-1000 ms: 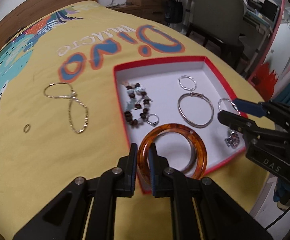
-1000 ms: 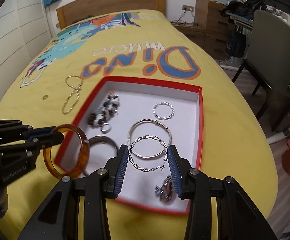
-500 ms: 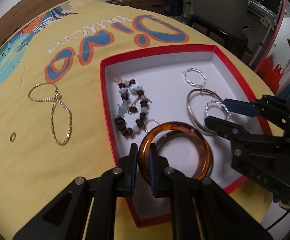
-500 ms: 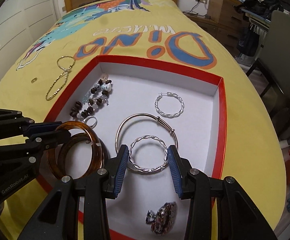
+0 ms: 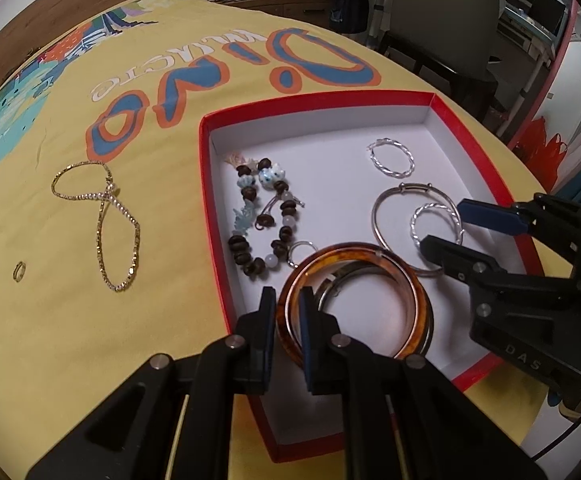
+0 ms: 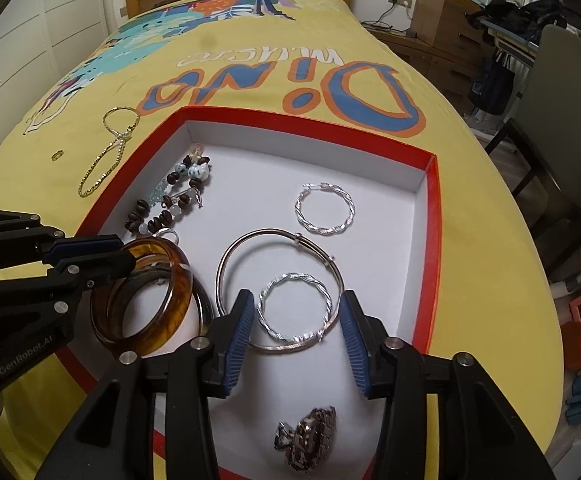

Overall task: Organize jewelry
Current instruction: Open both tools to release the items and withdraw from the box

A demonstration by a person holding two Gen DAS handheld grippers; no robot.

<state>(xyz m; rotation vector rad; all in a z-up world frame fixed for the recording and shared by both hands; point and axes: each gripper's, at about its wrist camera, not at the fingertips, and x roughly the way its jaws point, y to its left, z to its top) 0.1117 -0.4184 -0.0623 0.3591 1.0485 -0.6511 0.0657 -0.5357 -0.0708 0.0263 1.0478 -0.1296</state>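
Note:
A red box with a white floor lies on the yellow bedspread. My left gripper is shut on an amber bangle, which leans over a dark bangle at the box's near left. My right gripper hangs low over the box with its jaws opening. A twisted silver hoop lies between them on a plain silver bangle, with a gap at the right pad. A gold chain and a small gold ring lie on the bedspread left of the box.
The box also holds a bead bracelet, a second twisted hoop, a small silver ring and a sparkly piece. A chair and a wooden dresser stand beyond the bed's right edge.
Both grippers came down and forward over the box. The amber bangle sank onto the dark bangle. The right jaws widened, and the twisted hoop now rests on the silver bangle.

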